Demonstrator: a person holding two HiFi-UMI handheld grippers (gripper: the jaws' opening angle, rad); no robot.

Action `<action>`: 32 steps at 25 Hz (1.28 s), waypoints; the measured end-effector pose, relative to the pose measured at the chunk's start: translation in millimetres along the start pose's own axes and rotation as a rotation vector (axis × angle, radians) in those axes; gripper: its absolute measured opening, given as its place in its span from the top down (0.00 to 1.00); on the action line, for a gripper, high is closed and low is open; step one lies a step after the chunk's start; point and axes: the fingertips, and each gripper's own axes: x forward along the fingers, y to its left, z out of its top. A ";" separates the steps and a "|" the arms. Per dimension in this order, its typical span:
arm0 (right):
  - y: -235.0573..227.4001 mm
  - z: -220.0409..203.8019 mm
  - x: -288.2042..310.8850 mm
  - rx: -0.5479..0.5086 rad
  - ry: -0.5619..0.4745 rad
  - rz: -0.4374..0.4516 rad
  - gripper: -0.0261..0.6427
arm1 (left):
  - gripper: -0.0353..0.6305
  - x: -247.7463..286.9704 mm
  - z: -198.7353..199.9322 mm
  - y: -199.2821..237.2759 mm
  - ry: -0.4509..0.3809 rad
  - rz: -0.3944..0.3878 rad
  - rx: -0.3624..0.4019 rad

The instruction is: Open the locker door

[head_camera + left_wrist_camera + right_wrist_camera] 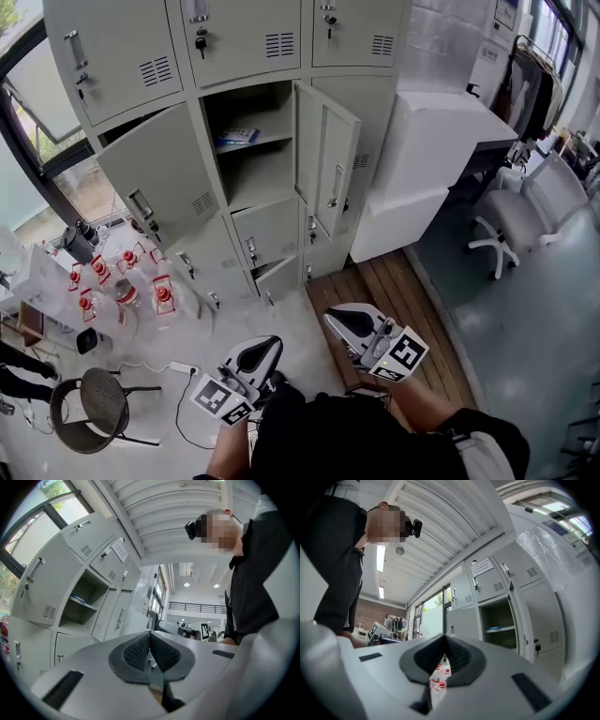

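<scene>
The grey locker bank (pixel 234 37) stands ahead. Its middle compartment (pixel 251 150) shows a shelf with a blue item (pixel 236 136), and that compartment's door (pixel 326 167) is swung out to the right. A second door (pixel 155 178) to the left also stands ajar. The open compartment (pixel 82 597) appears in the left gripper view, and the same compartment (pixel 499 623) in the right gripper view. My left gripper (pixel 271 344) and right gripper (pixel 331 318) hang low near the person's body, well short of the lockers. Both are shut with nothing between the jaws.
Several red-capped water bottles (pixel 122 286) stand on the floor at the left, beside a round stool (pixel 94 403) and a power strip (pixel 183 368). A white cabinet (pixel 431 141) adjoins the lockers on the right. A white chair (pixel 525 211) sits further right. Wooden boards (pixel 398 291) lie underfoot.
</scene>
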 end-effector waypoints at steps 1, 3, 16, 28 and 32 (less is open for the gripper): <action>2.2 -3.1 -6.9 0.006 0.002 -0.005 0.94 | 0.92 -2.5 -5.1 -5.2 -0.002 0.008 0.002; 5.9 -6.3 -17.7 0.032 0.001 -0.016 0.94 | 0.92 -6.7 -15.2 -9.7 -0.007 0.042 0.008; 58.6 -41.4 -34.5 0.088 0.093 0.101 0.94 | 0.92 -16.0 -14.1 -46.0 -0.051 0.047 0.093; 55.7 -49.7 -39.7 0.071 0.090 0.121 0.94 | 0.92 -34.2 -31.0 -47.8 -0.076 0.108 0.093; 53.7 -52.2 -37.9 0.062 0.094 0.133 0.94 | 0.92 -27.9 -36.4 -47.4 -0.055 0.102 0.086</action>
